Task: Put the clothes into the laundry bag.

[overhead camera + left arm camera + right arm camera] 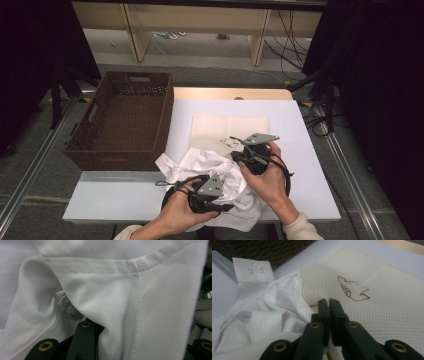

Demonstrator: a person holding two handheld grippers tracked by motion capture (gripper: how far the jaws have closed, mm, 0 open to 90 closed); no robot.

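A crumpled white shirt [210,167] lies at the front middle of the white table [300,130]. Behind it lies a folded cream garment [225,127] with a small dark embroidered outline [353,288]. My left gripper [227,200] is pushed into the shirt's near side. In the left gripper view the shirt [112,297] bunches between the jaws and hides their tips, with a clear button [72,312] just beside one. My right gripper [328,302] is shut at the shirt's far right edge [234,156], a thin sliver of white cloth pinched between its tips. A buttoned cuff [253,271] sticks up to the left.
A brown wicker basket [120,120] stands off the table's left edge, its dark weave [262,250] close behind the cuff. Bare table top shows to the right of the garments and along the front left. Cables lie on the floor beyond the table.
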